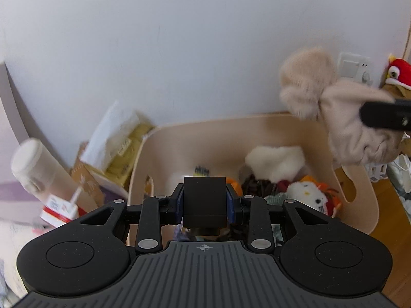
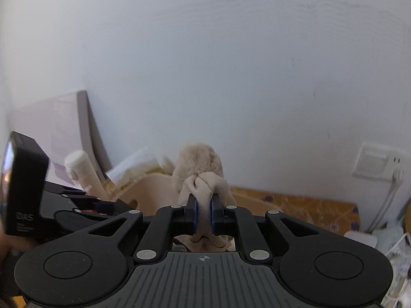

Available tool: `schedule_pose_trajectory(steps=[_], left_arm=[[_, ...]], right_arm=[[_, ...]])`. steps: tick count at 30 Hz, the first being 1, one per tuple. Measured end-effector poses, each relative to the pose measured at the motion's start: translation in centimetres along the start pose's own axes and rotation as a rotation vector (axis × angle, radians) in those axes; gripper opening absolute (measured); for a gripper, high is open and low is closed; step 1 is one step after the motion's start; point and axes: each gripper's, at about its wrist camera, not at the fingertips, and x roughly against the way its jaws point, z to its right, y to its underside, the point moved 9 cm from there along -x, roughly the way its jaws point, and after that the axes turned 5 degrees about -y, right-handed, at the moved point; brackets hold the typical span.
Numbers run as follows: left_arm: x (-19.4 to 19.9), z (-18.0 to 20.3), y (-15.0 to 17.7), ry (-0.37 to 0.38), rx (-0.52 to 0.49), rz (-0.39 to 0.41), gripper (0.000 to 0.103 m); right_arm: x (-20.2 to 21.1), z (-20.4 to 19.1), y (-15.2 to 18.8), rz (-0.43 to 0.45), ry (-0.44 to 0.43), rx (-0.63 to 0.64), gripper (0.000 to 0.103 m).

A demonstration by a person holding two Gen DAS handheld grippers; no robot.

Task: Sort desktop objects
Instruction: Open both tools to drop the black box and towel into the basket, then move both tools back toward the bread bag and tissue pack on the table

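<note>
Left gripper (image 1: 204, 206) clamps a small black block over the beige plastic bin (image 1: 364, 179). Right gripper (image 2: 204, 215) pinches our beige plush cloth (image 2: 203, 177); bin rim sits just below-left, so right drops first.

the beige hat (image 1: 334, 107) is looking like fuzzy cloth, the bin (image 1: 205, 138) smooth matt plastic, the black box (image 1: 204, 200) showing matt.
</note>
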Motion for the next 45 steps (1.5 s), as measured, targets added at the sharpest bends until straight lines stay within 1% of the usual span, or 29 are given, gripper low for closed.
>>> schedule_pose_trajectory(steps=[3, 6, 7, 8, 9, 10, 12, 13, 14, 15, 18, 22, 24, 26, 28, 33, 35, 39, 45], left_arm=[[-0.8, 0.0, 0.6, 0.016, 0.02, -0.04, 0.032], [-1.0, 0.1, 0.6, 0.019, 0.022, -0.037, 0.033], [-1.0, 0.2, 0.6, 0.027, 0.02, -0.039, 0.04], [-1.0, 0.4, 0.8, 0.036, 0.02, -0.045, 0.046], [-1.0, 0.5, 0.9, 0.036, 0.023, -0.049, 0.059], [-1.0, 0.5, 0.9, 0.029, 0.024, -0.047, 0.068], [-0.6, 0.5, 1.1, 0.017, 0.022, -0.028, 0.071], [-0.4, 0.6, 1.2, 0.017, 0.016, -0.024, 0.072], [-0.3, 0.6, 1.4, 0.015, 0.01, -0.025, 0.073], [-0.1, 0.5, 1.6, 0.01, 0.004, -0.024, 0.073], [0.6, 0.1, 1.9, -0.009, 0.0, -0.018, 0.074], [1.5, -0.6, 2.4, -0.02, 0.007, -0.006, 0.075], [2.3, -1.0, 2.7, -0.027, 0.01, 0.0, 0.075], [2.9, -1.2, 3.1, -0.029, 0.013, 0.004, 0.076], [3.6, -1.2, 3.6, -0.026, 0.01, 0.003, 0.076], [4.6, -1.4, 5.5, -0.034, -0.018, -0.009, 0.076], [4.8, -1.5, 6.7, -0.03, -0.026, -0.025, 0.076], [4.7, -2.0, 9.4, -0.045, -0.056, -0.068, 0.076], [4.2, -3.5, 13.2, -0.063, -0.06, -0.141, 0.076]], right_arm=[[-1.2, 0.4, 1.0, -0.027, 0.003, -0.025, 0.01], [-2.3, 0.6, 1.9, -0.056, 0.02, -0.018, 0.011], [-2.7, 0.7, 2.3, -0.073, 0.025, -0.016, 0.012], [-3.3, 0.5, 2.6, -0.084, 0.026, -0.013, 0.015], [-3.7, 0.5, 2.9, -0.096, 0.029, -0.011, 0.022], [-3.9, 0.3, 3.2, -0.101, 0.032, -0.003, 0.028], [-3.6, 0.0, 3.3, -0.087, 0.042, 0.022, 0.047], [-3.4, -0.3, 3.3, -0.081, 0.041, 0.03, 0.052], [-3.3, -0.6, 3.3, -0.076, 0.038, 0.034, 0.062], [-3.1, -0.8, 3.3, -0.072, 0.035, 0.036, 0.068], [-2.5, -1.0, 3.5, -0.068, 0.033, 0.036, 0.075], [-1.3, -0.8, 3.7, -0.057, 0.033, 0.016, 0.08], [-0.7, -0.5, 3.8, -0.053, 0.041, 0.007, 0.089], [0.0, -0.2, 4.1, -0.044, 0.049, -0.009, 0.093], [0.2, -0.1, 4.5, -0.041, 0.049, -0.025, 0.095], [1.2, 0.0, 6.2, -0.037, 0.06, -0.07, 0.103], [1.3, -0.3, 7.2, -0.042, 0.048, -0.096, 0.103], [0.5, -1.9, 10.0, -0.095, 0.018, -0.095, 0.103], [-2.2, -5.3, 14.9, -0.205, -0.018, -0.081, 0.103]])
